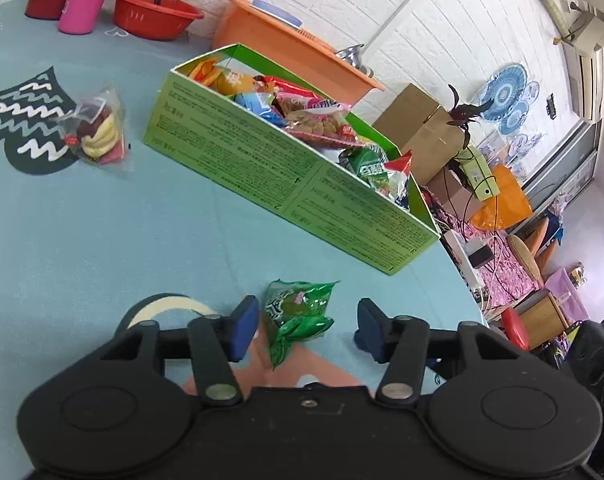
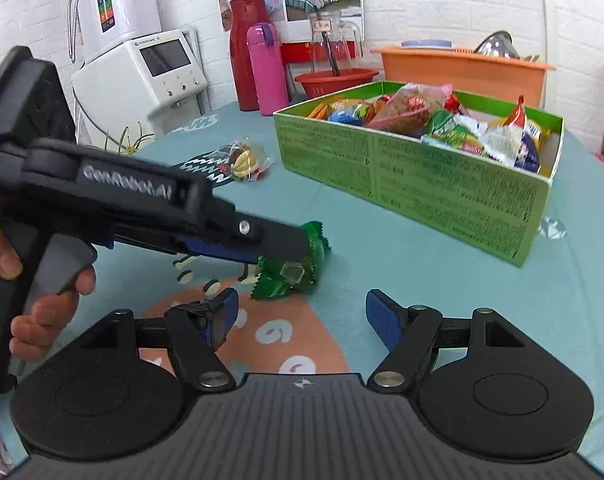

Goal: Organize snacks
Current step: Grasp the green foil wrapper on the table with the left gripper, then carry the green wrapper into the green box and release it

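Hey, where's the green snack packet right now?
In the left wrist view the green snack packet lies on the blue tablecloth between the open left tongs, in front of the green box.

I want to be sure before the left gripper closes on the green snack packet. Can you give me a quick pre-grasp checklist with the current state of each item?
1. Left gripper open wide: ok.
2. Green packet between its fingers: ok, lying on the table, nearer one pad.
3. Pads already pressing the packet: not ok, a gap shows on one side.
4. Right gripper open, empty and clear of the packet: ok.
5. Room in the green box: cannot tell, it looks nearly full.
6. Clear-wrapped snack left on the table: not ok, still outside the box.
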Available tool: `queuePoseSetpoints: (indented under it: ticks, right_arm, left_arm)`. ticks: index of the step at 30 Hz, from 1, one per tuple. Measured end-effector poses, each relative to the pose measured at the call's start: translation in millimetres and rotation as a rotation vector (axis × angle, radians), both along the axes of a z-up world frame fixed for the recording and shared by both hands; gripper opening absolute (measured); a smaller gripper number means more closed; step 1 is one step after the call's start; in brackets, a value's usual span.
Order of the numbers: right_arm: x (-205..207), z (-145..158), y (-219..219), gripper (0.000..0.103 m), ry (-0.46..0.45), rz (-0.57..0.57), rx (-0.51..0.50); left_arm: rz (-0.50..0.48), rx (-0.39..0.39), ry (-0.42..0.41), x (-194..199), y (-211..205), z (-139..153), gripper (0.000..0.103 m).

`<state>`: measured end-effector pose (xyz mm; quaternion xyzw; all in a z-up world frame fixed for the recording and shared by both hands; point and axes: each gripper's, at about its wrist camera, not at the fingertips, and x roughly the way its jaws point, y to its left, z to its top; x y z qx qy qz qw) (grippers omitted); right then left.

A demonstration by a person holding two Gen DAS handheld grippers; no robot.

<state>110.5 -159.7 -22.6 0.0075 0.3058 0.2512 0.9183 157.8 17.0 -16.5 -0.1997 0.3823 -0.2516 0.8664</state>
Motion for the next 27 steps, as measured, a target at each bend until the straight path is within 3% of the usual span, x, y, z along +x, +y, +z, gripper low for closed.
queuePoseSetpoints:
  ticks: [9, 10, 11, 12, 18, 27]
  right_arm:
    - [20, -2, 14, 0.100, 0.003, -0.023, 0.025]
    - [22, -2, 15, 0.095, -0.001, -0.022, 0.018]
    - [23, -3, 16, 0.076, -0.009, -0.022, 0.008]
    - [25, -4, 17, 0.065, -0.011, -0.022, -0.004]
    - [17, 3, 8, 0.064, -0.045, -0.027, -0.007]
    - [21, 52, -22, 0.064, -0.247, -0.082, 0.017]
  left_arm:
    - [-0.006, 0.047, 0.001, 10, -14, 0, 0.103]
    - [-0.003, 0.055, 0.002, 11, -15, -2, 0.103]
    - [-0.003, 0.066, 0.004, 12, -16, -4, 0.093]
    - [-0.017, 0.072, 0.011, 14, -18, -7, 0.084]
    - [-0.034, 0.051, -0.048, 7, -26, 8, 0.083]
    - [-0.085, 0.052, -0.224, 26, -60, 67, 0.083]
